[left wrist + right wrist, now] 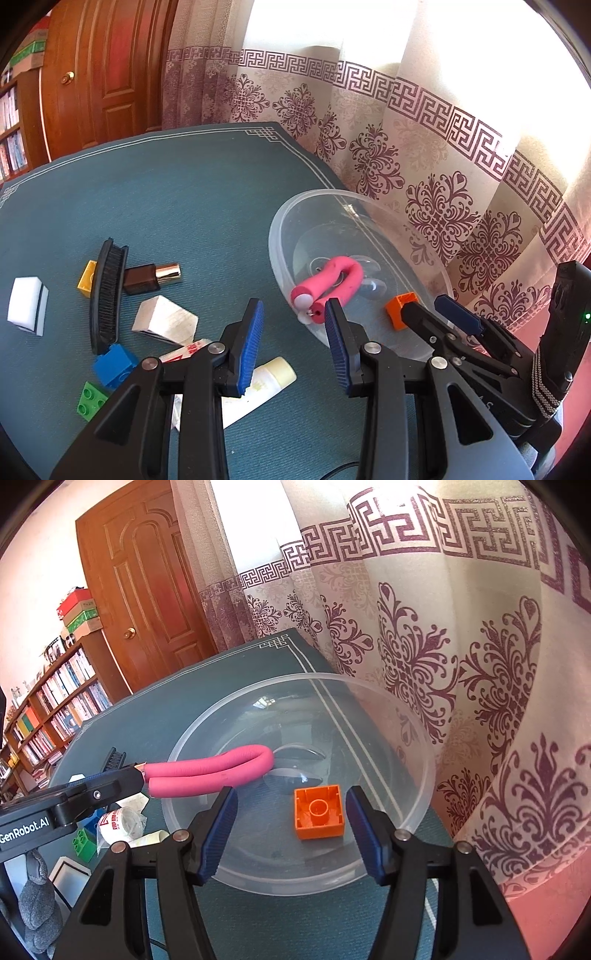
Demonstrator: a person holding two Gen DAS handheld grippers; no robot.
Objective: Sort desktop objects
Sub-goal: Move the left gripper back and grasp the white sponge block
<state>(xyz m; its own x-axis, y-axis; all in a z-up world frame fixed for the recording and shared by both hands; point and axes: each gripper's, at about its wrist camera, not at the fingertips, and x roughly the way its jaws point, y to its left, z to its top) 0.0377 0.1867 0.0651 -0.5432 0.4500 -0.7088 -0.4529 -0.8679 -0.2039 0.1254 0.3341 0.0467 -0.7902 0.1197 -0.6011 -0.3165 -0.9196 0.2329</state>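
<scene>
A clear plastic bowl [284, 236] [417, 805] stands on the teal mat by the curtain. In it lie a bent pink foam roller [334, 275] [218, 771] and an orange toy brick [399, 308] [319, 814], upside down. My left gripper [295, 314] is open and empty, its fingertips just short of the roller's ends at the bowl's near rim. My right gripper [290, 799] is open and empty, its fingers on either side of the orange brick above the bowl; it shows in the left wrist view [430, 308].
Left of the bowl on the mat [177, 192] lie a black brush [107, 291], a yellow brick [86, 278], a brown and gold lipstick [151, 277], a white sponge [27, 304], a wooden block [166, 319], blue brick [110, 365], green brick [90, 400] and a cream tube [266, 380]. The curtain [480, 664] hangs close behind.
</scene>
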